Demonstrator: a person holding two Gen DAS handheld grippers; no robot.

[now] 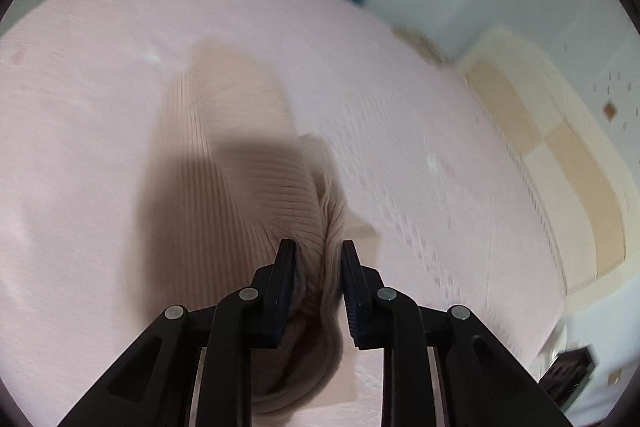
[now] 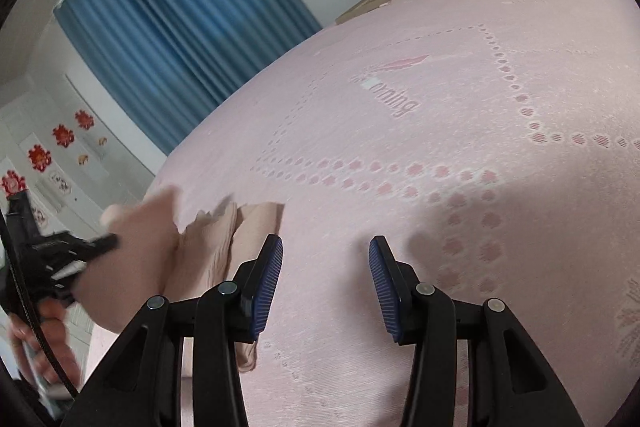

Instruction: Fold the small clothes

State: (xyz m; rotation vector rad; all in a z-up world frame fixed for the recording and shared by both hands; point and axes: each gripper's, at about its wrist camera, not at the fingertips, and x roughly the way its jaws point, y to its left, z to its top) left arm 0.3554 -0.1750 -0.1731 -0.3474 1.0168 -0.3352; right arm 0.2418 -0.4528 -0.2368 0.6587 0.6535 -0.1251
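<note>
A beige ribbed knit garment lies on the pink bed sheet, stretched away from me, partly in shadow. My left gripper is shut on a bunched edge of this garment, with cloth pinched between its jaws. In the right wrist view the same garment shows at the left, lifted by the left gripper. My right gripper is open and empty, just above the sheet and to the right of the garment.
The pink sheet has a flower pattern and the printed word "morning". A blue curtain hangs beyond the bed. A beige padded headboard borders the bed. A cardboard box sits past the far edge.
</note>
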